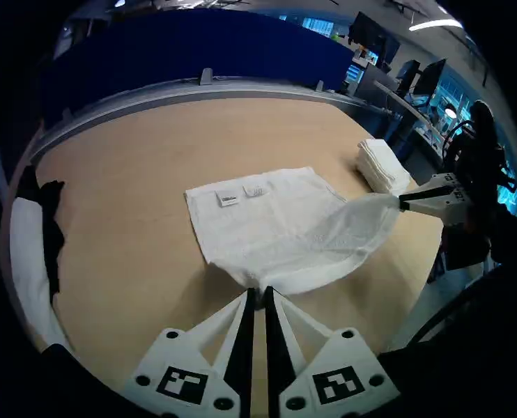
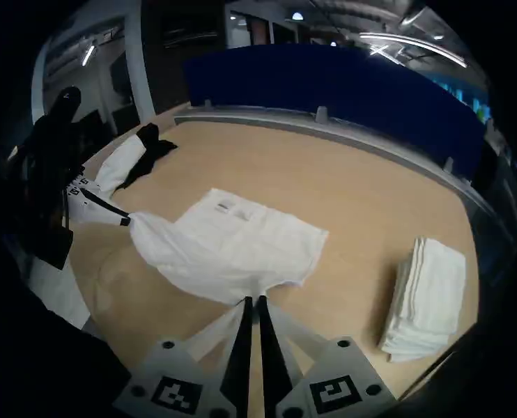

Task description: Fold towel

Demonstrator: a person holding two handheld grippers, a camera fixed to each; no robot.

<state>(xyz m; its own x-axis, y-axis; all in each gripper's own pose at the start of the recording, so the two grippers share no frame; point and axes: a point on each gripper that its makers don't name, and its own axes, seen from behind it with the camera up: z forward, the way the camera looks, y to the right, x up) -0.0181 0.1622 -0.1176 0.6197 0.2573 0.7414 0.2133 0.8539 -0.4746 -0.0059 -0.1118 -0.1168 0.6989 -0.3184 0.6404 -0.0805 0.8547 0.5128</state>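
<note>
An open-plan office: a blue partition stands behind a pale wooden tabletop in the left gripper view. A white towel lies spread at the tabletop's middle, with two small tags near its far edge. My left gripper reaches in from below, its jaws clenched on the towel's near edge. At right, my right gripper grasps another corner and holds it off the wood, so the cloth sags between the two. A stack of folded white towels sits beyond, near the tabletop's right edge. A black cloth lies at far left, and monitors stand at upper right.

In the right gripper view, the tabletop runs back to the partition. My right gripper has its jaws clamped on the nearest edge of the towel. At left, the left gripper pinches a raised corner. The stack lies at right, well apart from the towel, and the black cloth lies at far left.
</note>
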